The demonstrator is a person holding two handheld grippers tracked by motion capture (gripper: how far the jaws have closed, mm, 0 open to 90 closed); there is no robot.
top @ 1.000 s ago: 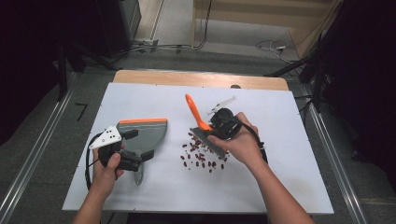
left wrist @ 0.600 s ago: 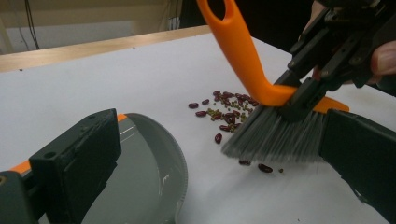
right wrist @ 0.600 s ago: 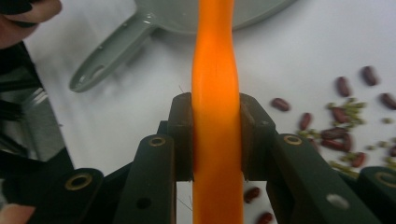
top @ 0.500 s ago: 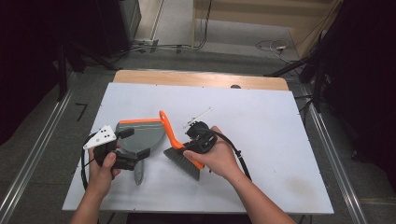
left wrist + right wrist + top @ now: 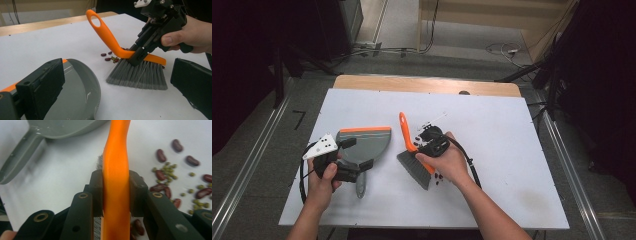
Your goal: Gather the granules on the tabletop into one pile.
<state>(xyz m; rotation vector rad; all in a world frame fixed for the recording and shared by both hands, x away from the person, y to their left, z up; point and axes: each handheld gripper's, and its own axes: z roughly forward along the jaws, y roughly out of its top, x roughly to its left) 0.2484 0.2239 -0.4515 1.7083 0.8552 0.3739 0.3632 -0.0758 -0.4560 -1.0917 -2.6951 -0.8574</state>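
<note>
High view: the right tool (image 5: 416,150) is clenched on the orange-handled brush (image 5: 414,169), bristles down on the counter (image 5: 502,130). The beans (image 5: 439,177) lie just right of the bristles and the grey dustpan (image 5: 364,145) lies left, so the brush stands between them; I'd say any sweep runs leftward. The left tool (image 5: 357,167) sits at the pan's handle end.

Left gripper view: its jaws stand wide, released, the pan's bowl (image 5: 80,95) under one jaw and unclamped. Beans (image 5: 108,56) peek out behind the bristles.

Right gripper view: pads pinch the orange handle (image 5: 116,170). Beans (image 5: 162,187) scatter to one side, and the pan (image 5: 62,127) lies ahead on the other.
</note>
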